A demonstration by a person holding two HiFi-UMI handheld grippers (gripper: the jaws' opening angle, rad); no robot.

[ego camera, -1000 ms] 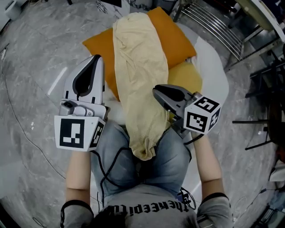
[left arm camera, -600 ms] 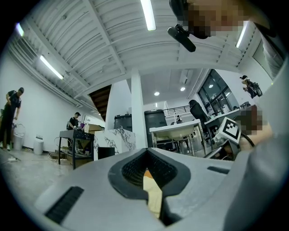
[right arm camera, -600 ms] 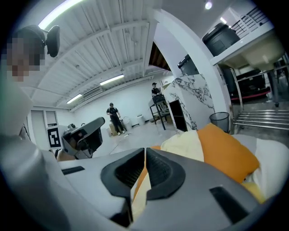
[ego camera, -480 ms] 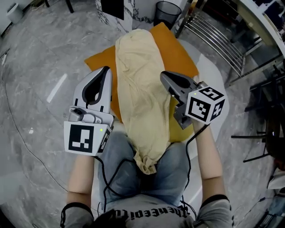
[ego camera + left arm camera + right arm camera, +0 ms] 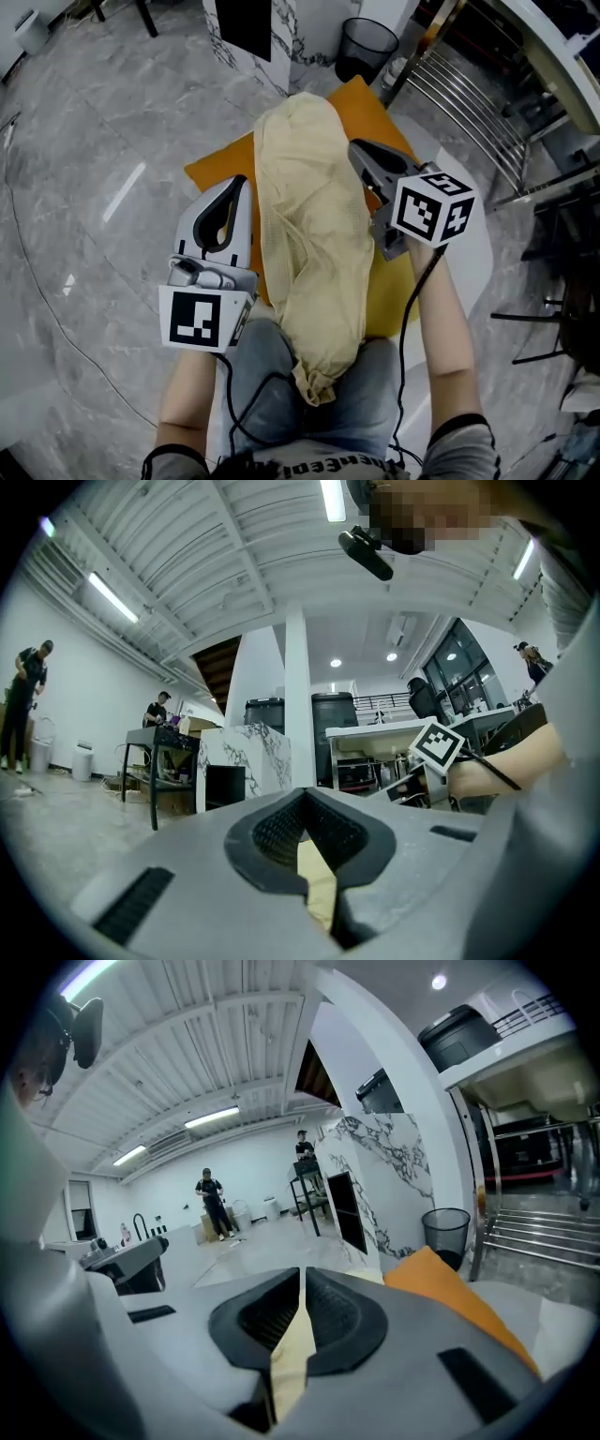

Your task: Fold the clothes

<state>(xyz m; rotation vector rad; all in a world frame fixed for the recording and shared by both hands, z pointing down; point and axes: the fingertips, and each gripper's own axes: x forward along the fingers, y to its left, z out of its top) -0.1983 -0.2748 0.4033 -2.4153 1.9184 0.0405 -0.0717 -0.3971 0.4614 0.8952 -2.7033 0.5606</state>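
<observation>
A pale yellow garment (image 5: 314,234) hangs in a long band from the table down to the person's lap. It lies over an orange cloth (image 5: 220,164) on the white table (image 5: 469,253). My left gripper (image 5: 236,185) is at the garment's left edge, shut on a fold of yellow cloth (image 5: 314,883). On the right edge, further up, my right gripper (image 5: 359,148) has its jaws just closed on the yellow cloth (image 5: 286,1354). The orange cloth (image 5: 450,1288) shows past the right jaws.
A darker yellow cloth (image 5: 386,291) lies under the garment at the right. A black bin (image 5: 366,37) and a marble block (image 5: 291,47) stand beyond the table, a metal rack (image 5: 469,84) at the right. Grey floor surrounds the table. People stand far off.
Both grippers have travelled away from the person, up the picture, taking the yellow garment with them. The right jaws have closed on its edge.
</observation>
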